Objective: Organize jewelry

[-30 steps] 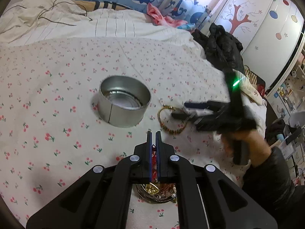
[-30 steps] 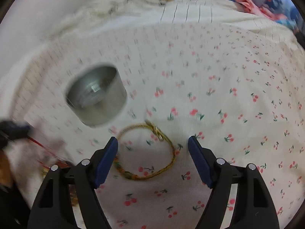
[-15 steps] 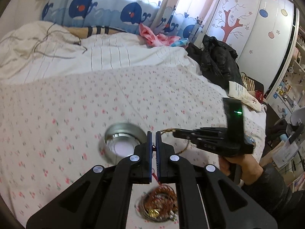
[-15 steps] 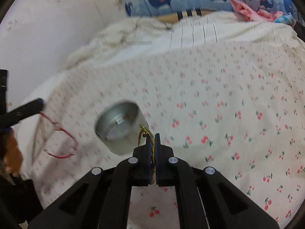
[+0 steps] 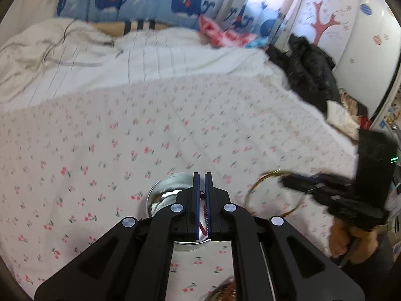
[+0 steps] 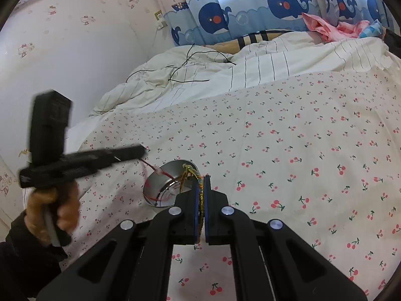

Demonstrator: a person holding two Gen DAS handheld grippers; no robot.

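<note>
Cherry-print bedspread (image 6: 300, 150), tin (image 5: 163, 195) — left jaws pinch red cord (image 5: 204, 210), right jaws braided bracelet (image 6: 200, 200)

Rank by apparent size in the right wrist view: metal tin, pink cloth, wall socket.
1. metal tin and pink cloth: look about alike, and the cloth lies much farther off, so no ranking between them.
2. wall socket: clearly smallest.
</note>
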